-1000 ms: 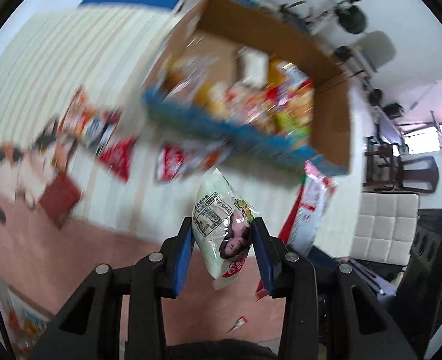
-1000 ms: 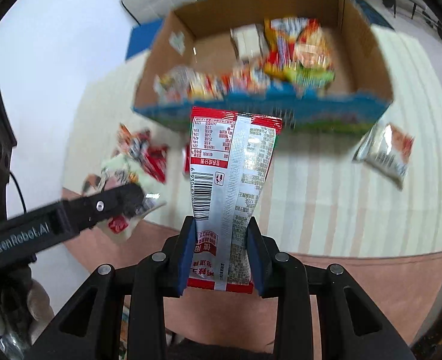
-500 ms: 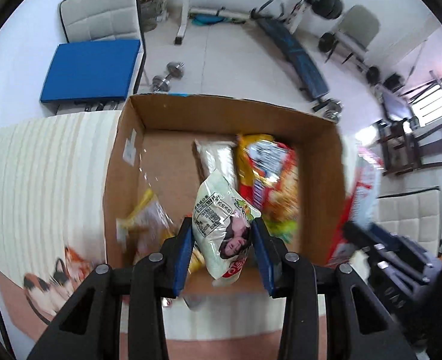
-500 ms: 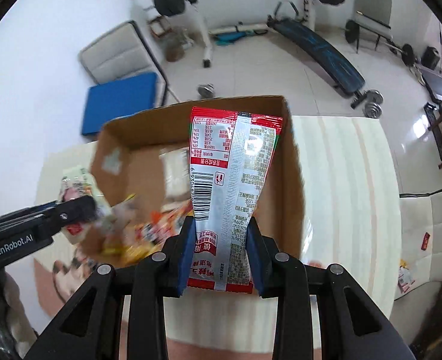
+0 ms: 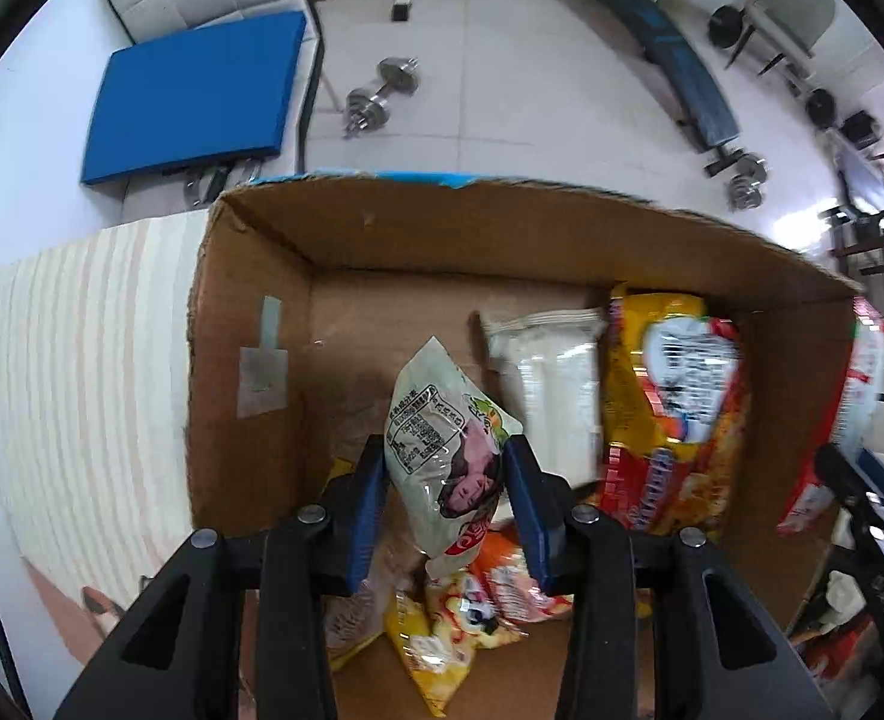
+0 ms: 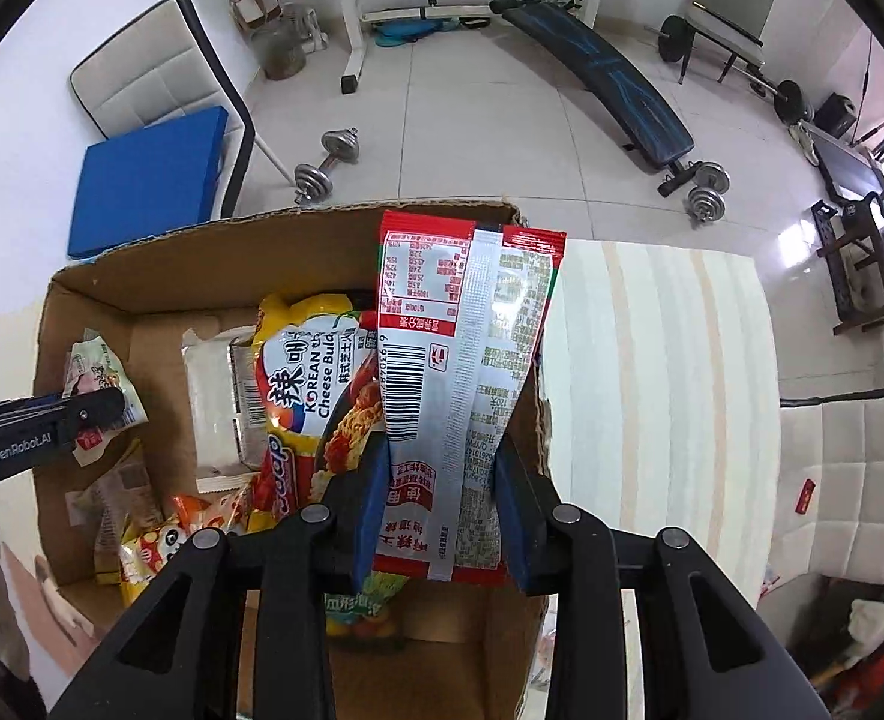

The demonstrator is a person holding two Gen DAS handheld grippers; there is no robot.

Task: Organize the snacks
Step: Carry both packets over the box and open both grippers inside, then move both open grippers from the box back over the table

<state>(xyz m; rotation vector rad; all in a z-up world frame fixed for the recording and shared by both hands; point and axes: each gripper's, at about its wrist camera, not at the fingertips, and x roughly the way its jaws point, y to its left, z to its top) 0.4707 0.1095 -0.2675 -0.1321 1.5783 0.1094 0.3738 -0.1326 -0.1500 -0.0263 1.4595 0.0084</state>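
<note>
Both grippers hang over the big cardboard box [image 5: 249, 312], and each one is holding a snack. The left gripper [image 5: 445, 504] has its jaws pinching a pale snack bag [image 5: 442, 438] with a face printed on it, and the bag is up in the air above the left half of the box. The right gripper [image 6: 442, 504] has its jaws pinching a long red and silver packet [image 6: 460, 372], and that packet hangs right over the right wall of the box, not well inside it. That looks like the biggest worry: if the right jaws let go here, the packet could hit the top of the wall and slide out onto the striped mat [image 6: 652, 372]. It is a long, slippery packet, so it could also tip over as it drops. The left bag looks soft and puffy, and it is held only near its bottom end, so it could slip or swing if the hand shakes. Below it are small snacks, like a yellow bag [image 5: 442, 648] and an orange bag [image 5: 514, 588], so it may land on them and make a messy heap. A big yellow noodle pack [image 5: 670, 414] and a white packet [image 5: 550, 390] already fill the far right part of the box, so there is not much room there. The two grippers are also near each other, and they could bump if both go down at once.
</note>
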